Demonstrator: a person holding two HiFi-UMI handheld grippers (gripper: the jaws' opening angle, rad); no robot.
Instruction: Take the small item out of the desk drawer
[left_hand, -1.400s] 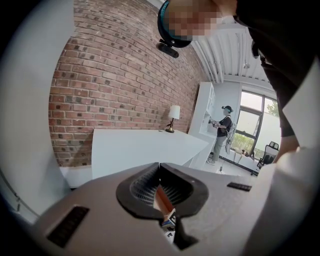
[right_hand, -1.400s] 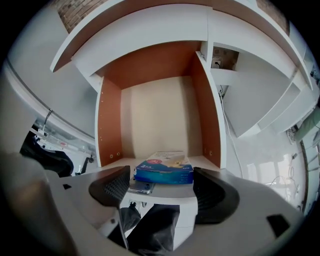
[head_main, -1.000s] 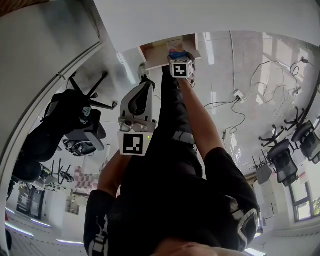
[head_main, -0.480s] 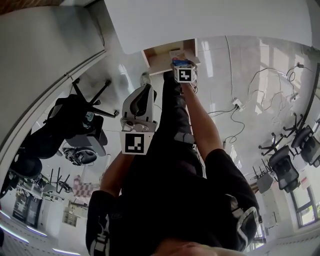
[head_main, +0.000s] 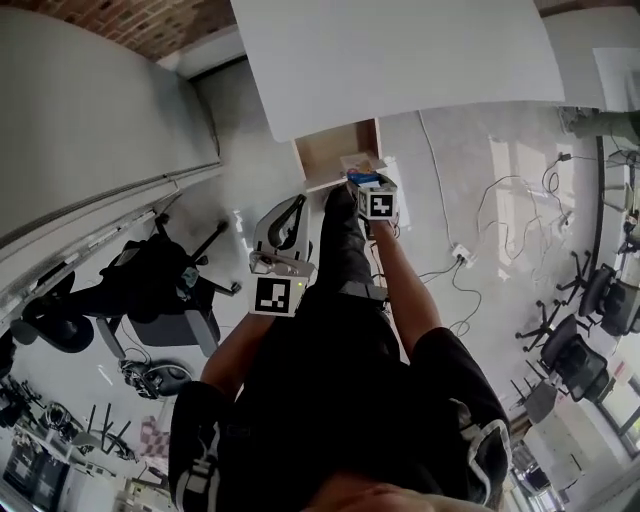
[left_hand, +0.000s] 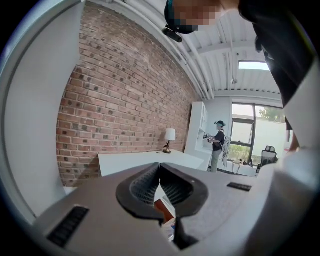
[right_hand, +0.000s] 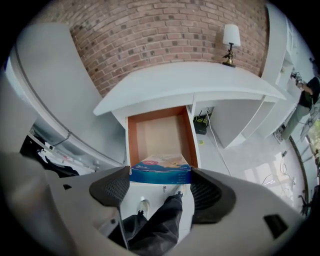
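Note:
A small blue and white box (right_hand: 161, 170) sits between the pads of my right gripper (right_hand: 161, 182), which is shut on it. The box hangs just in front of the open desk drawer (right_hand: 157, 132), whose wooden inside shows nothing else. In the head view the right gripper (head_main: 365, 180) holds the box (head_main: 360, 177) at the front edge of the drawer (head_main: 330, 152), under the white desk (head_main: 400, 60). My left gripper (head_main: 295, 203) is held closer to the body, left of my leg. Its jaws (left_hand: 160, 172) meet with nothing between them.
A black office chair (head_main: 165, 290) stands to the left on the glossy floor. Cables and a power strip (head_main: 462, 252) lie to the right. A lamp (right_hand: 230, 42) stands on the desk by the brick wall. A person (left_hand: 218, 142) stands far off by a window.
The head view has swung so that more of the desk top shows. My right gripper with the box has drawn slightly back from the drawer toward my body. The left gripper has kept its place.

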